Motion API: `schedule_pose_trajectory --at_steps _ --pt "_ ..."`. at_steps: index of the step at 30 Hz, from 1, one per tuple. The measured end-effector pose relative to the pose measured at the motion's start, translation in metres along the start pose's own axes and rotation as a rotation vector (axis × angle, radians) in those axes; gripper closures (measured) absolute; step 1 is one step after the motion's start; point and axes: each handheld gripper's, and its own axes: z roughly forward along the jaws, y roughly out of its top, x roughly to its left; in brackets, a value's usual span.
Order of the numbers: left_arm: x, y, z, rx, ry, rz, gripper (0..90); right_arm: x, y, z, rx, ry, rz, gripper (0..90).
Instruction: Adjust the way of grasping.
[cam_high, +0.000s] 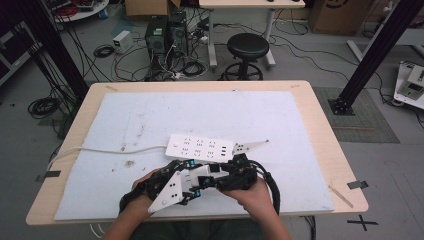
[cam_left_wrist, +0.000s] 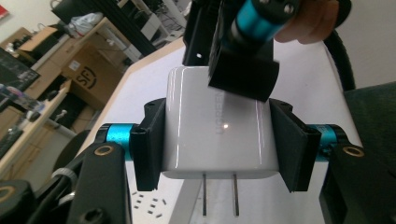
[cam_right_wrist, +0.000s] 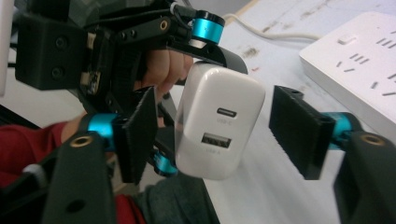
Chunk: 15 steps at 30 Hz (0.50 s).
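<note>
Two grippers meet over one white charger (cam_left_wrist: 219, 126) at lower centre of the high view.

Left gripper (cam_left_wrist: 219, 140) clamps its sides; right gripper (cam_right_wrist: 215, 126) brackets it, jaws wide. One power strip (cam_high: 200, 147) lies just above.

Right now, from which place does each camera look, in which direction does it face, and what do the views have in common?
High view: sits above the person's side, looking forward and down on the table; both forearms and hands enter from the bottom, by the power strip.
Left gripper view: rides the left gripper, looking along its jaws, clamped on the white charger.
Right gripper view: rides the right gripper, jaws open either side of the charger's port face; a hand shows behind.
Shared: charger and power strip appear in all three.
</note>
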Motion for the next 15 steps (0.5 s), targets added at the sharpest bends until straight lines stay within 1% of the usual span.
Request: schedule_pose_trajectory --at_steps 1,4,8,10,11,12,15 --pt "0.0001 0.0001 0.0002 0.001 0.001 0.001 42.5 -0.0005 -0.0001 0.001 -0.007 0.012 0.001 39.3" --pt "0.0001 -0.0001 0.0007 -0.002 0.0 -0.002 42.5 -0.0015 0.0003 0.003 -0.028 0.027 0.009 43.2" --pt "0.0 0.0 0.0014 -0.004 0.007 0.001 42.5 -0.0016 0.0002 0.005 -0.032 0.028 0.017 47.3" --pt "0.0 0.0 0.0014 -0.004 0.007 0.001 42.5 -0.0019 -0.0001 0.0054 -0.034 0.027 0.017 47.3" --pt "0.0005 0.0004 0.0013 0.001 0.012 0.006 42.5 -0.0025 -0.0005 0.0064 -0.036 0.031 0.017 50.3" --pt "0.0006 0.0003 0.0014 -0.006 0.005 -0.001 42.5 -0.0023 -0.0006 0.0065 -0.031 0.031 0.021 51.3" --pt "-0.0001 0.0004 0.0015 -0.01 0.008 -0.004 42.5 -0.0032 -0.0015 0.0073 -0.039 0.03 0.019 54.4"
